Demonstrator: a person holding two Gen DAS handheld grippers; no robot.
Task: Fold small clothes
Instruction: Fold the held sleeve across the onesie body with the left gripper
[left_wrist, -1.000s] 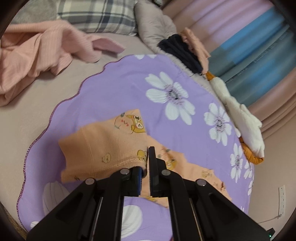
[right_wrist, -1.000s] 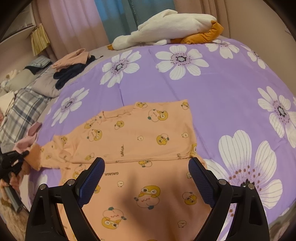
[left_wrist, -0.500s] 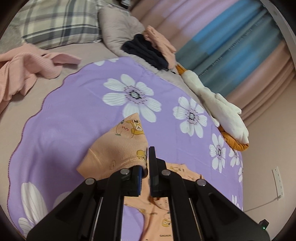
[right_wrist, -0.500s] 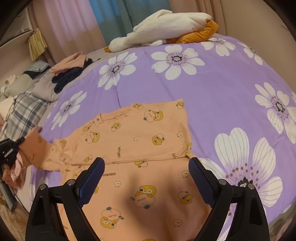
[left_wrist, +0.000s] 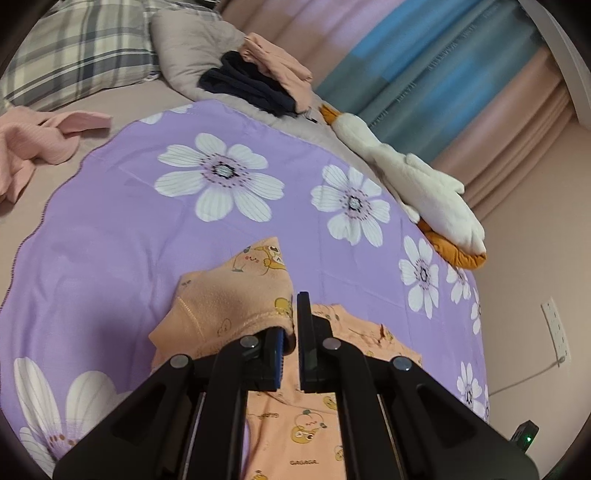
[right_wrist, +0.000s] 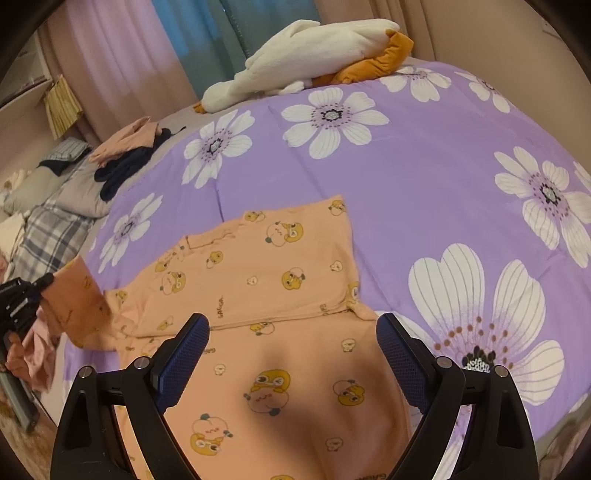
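A small orange shirt (right_wrist: 280, 332) with cartoon prints lies spread on the purple flowered bedspread (right_wrist: 424, 184); one side is folded over its middle. My left gripper (left_wrist: 293, 325) is shut on the shirt's left sleeve (left_wrist: 236, 299) and holds it lifted above the spread. In the right wrist view that gripper (right_wrist: 40, 284) shows at the left edge with the raised sleeve (right_wrist: 74, 295) hanging from it. My right gripper (right_wrist: 291, 354) hovers open over the shirt's lower body, with nothing between its blue pads.
A white and orange plush goose (right_wrist: 306, 59) lies along the bed's far edge by the curtains. Folded dark and peach clothes (left_wrist: 266, 85) rest on a grey pillow, beside a plaid pillow (left_wrist: 74, 51). A pink garment (left_wrist: 33, 140) lies crumpled off the spread.
My left gripper has carried the sleeve up and inward toward the shirt's body, and the sleeve now hangs more bunched. The right gripper has barely shifted and stays open.
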